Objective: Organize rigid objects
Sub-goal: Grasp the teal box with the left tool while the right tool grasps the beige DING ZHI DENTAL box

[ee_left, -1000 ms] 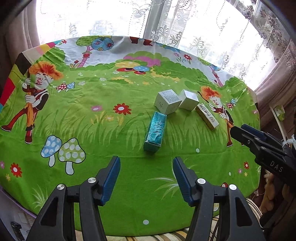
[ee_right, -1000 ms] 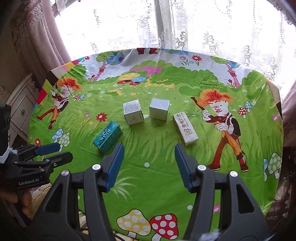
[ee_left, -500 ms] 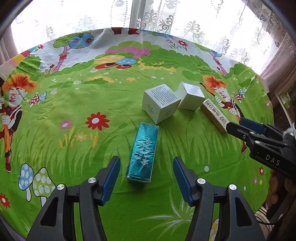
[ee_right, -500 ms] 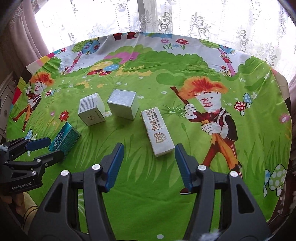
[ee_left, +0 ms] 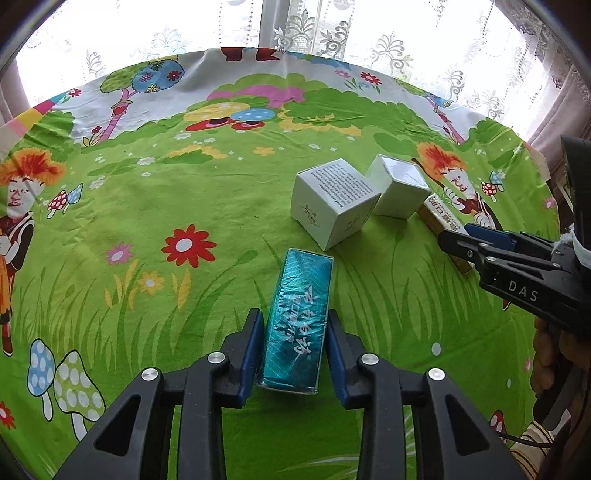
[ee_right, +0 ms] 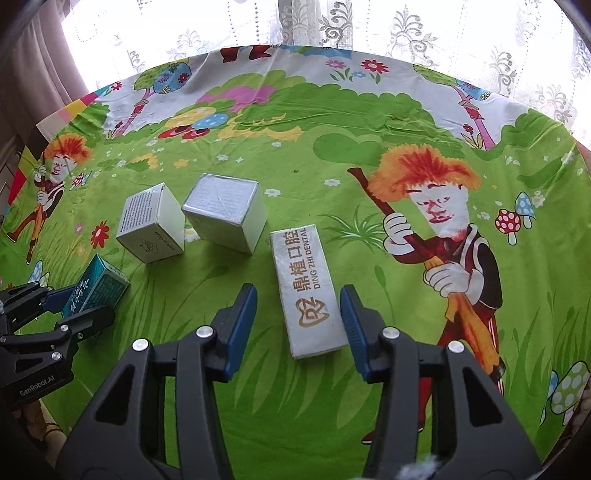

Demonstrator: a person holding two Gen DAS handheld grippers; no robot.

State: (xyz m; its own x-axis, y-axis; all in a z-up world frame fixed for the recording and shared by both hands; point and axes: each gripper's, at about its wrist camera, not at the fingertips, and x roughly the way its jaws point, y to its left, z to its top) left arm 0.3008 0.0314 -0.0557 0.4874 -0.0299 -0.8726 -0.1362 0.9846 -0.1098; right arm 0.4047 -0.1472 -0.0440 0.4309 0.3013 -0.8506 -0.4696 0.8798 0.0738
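A long teal box [ee_left: 299, 317] lies on the cartoon tablecloth, and my left gripper [ee_left: 293, 332] is shut on its near half, both blue pads against its sides. It also shows in the right wrist view [ee_right: 96, 286]. A long white dental box [ee_right: 307, 291] lies between the fingers of my right gripper [ee_right: 299, 306], which is open; the right pad is close to the box, the left pad stands apart. A white printed cube box [ee_right: 151, 229] and a silver-topped cube box [ee_right: 226, 212] stand side by side behind them.
The round table has a green cartoon cloth [ee_right: 332, 122] and its edge curves all around. Lace curtains [ee_left: 332, 33] hang at the window behind it. The right gripper's body [ee_left: 524, 273] reaches in at the right of the left wrist view.
Both grippers moved forward and down. The left one came around the teal box and closed on it. The right one came around the dental box, still open.
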